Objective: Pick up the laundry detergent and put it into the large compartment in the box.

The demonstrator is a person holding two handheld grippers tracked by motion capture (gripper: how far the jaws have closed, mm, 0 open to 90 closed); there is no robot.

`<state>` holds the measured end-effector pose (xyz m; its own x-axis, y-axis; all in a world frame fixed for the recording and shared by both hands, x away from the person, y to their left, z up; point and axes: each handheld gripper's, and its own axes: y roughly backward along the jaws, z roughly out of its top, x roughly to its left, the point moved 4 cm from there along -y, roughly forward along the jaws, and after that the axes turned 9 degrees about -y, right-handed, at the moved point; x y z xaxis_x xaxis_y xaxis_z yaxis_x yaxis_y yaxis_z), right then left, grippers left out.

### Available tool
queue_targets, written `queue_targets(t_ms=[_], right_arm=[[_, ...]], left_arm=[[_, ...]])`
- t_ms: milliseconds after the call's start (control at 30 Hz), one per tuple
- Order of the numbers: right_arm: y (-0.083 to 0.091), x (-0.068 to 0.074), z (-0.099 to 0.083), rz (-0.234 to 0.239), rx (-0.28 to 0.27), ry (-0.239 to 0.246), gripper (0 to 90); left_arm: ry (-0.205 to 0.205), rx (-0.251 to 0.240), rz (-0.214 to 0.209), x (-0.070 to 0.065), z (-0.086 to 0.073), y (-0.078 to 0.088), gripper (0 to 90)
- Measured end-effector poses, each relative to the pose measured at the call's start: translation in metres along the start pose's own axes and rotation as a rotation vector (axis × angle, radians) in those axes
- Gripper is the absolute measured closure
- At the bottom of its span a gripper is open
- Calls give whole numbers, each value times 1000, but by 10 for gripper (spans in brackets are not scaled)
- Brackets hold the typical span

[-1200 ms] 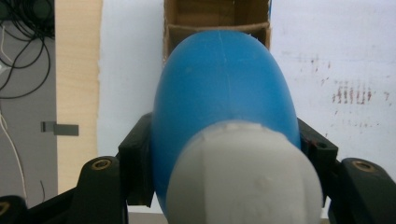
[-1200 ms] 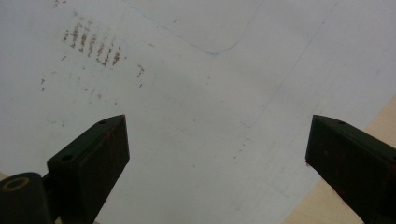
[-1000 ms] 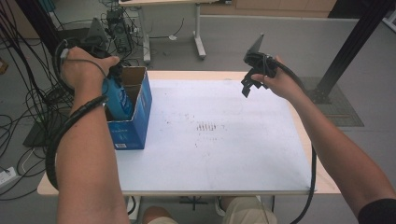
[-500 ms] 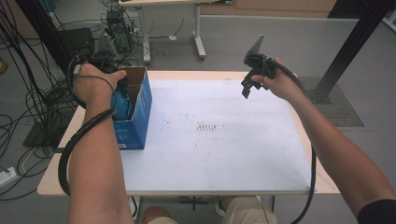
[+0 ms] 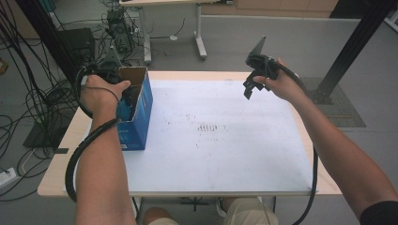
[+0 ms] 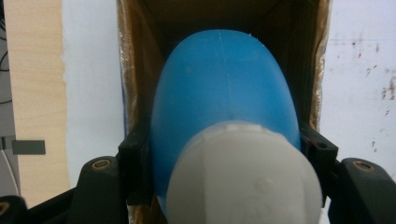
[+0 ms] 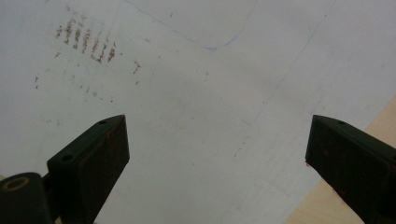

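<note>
Blue bottle [image 6: 224,88] with a white cap [image 6: 243,177], partway down inside the open cardboard box [image 5: 141,110] at the table's [image 5: 234,159] left side.
The left gripper [image 6: 224,154] clamps the bottle between its jaws; the right gripper [image 7: 217,154] hangs above the white tabletop, jaws wide and empty.
</note>
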<state>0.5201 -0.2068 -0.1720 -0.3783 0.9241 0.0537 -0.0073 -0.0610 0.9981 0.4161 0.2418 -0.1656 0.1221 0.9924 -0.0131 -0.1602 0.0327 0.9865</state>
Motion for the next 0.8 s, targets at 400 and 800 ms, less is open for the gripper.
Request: queue_targets(t_ms=[400, 800], right_arm=[[1, -1, -1, -5, 3, -6, 62], [-1, 1, 0, -10, 8, -1, 62]], left_arm=[[-19, -2, 5, -1, -3, -14, 376], [-23, -12, 13, -1, -7, -24, 376]])
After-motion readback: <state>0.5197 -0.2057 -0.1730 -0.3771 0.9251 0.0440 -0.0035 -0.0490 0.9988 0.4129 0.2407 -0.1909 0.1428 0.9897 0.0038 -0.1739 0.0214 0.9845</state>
